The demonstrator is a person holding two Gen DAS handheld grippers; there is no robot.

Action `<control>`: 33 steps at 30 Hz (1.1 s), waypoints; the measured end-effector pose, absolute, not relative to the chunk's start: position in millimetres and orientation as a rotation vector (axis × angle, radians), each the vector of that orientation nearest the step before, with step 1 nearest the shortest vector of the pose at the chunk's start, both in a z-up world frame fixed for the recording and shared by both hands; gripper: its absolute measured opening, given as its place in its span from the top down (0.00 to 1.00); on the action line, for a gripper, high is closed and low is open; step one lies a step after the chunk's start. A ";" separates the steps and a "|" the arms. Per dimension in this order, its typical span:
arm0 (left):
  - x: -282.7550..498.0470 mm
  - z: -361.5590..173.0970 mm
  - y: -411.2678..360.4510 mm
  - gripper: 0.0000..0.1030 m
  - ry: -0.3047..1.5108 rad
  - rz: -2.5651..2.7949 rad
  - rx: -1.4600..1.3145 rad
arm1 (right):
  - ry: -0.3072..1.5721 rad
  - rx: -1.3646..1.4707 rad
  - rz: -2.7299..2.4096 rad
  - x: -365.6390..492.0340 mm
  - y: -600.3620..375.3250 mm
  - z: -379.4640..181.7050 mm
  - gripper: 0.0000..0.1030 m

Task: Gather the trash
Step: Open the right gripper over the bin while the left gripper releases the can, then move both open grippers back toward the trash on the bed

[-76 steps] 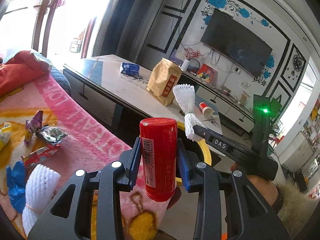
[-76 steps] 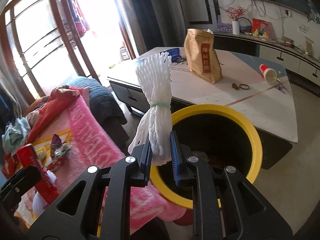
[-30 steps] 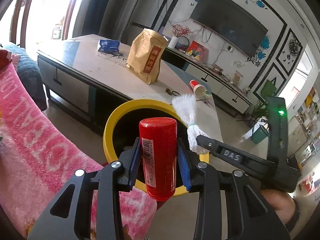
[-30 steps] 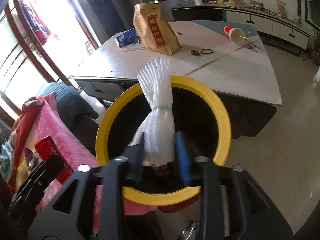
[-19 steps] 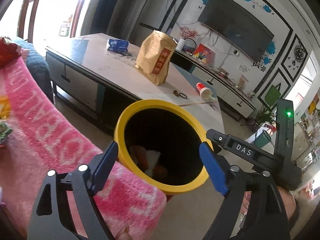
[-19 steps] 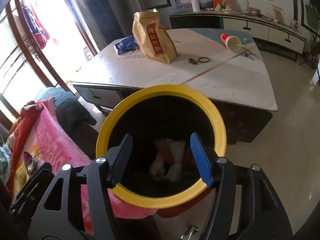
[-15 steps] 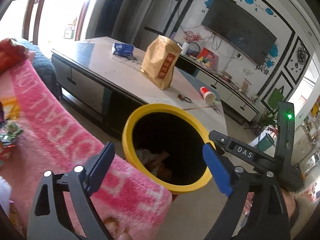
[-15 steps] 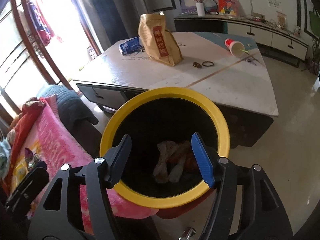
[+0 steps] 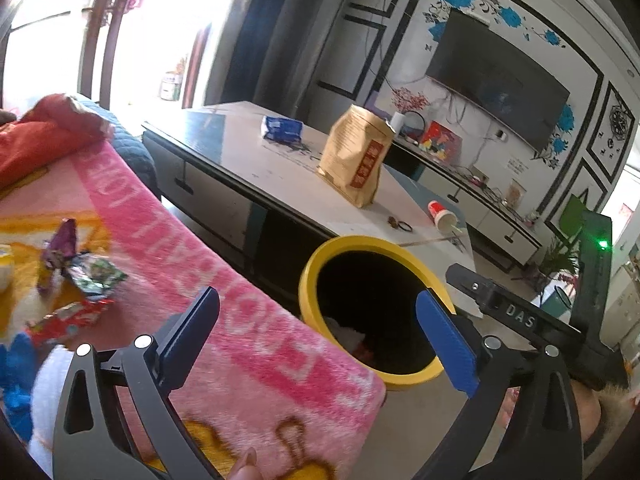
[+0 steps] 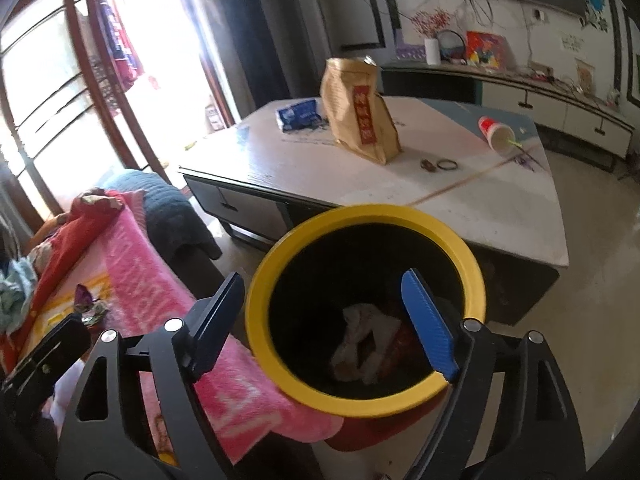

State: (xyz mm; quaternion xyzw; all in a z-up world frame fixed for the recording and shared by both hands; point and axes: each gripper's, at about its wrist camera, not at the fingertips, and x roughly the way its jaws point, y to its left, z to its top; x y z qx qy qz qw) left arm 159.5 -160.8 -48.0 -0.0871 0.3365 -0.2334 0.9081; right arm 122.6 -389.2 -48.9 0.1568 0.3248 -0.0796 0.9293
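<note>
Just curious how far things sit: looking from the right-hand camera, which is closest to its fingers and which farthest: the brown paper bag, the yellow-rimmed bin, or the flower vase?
1. Yellow-rimmed bin, just beyond the right gripper.
2. Brown paper bag, mid-table.
3. Flower vase, on the far cabinet by the wall.

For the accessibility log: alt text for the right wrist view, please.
The right tongs stand open and empty above a yellow-rimmed bin holding crumpled white trash. A pink blanket lies left; a table behind bears a brown paper bag.
</note>
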 end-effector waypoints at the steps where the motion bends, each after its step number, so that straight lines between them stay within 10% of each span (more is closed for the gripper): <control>1: 158.5 -46.4 -157.8 0.07 0.688 -0.476 -0.180 | 0.659 0.313 -0.158 121.7 -386.0 -47.3 0.28; 33: 140.6 -28.2 -51.6 0.07 0.582 -0.240 -0.240 | 0.630 0.174 0.062 105.5 -282.4 -29.5 0.24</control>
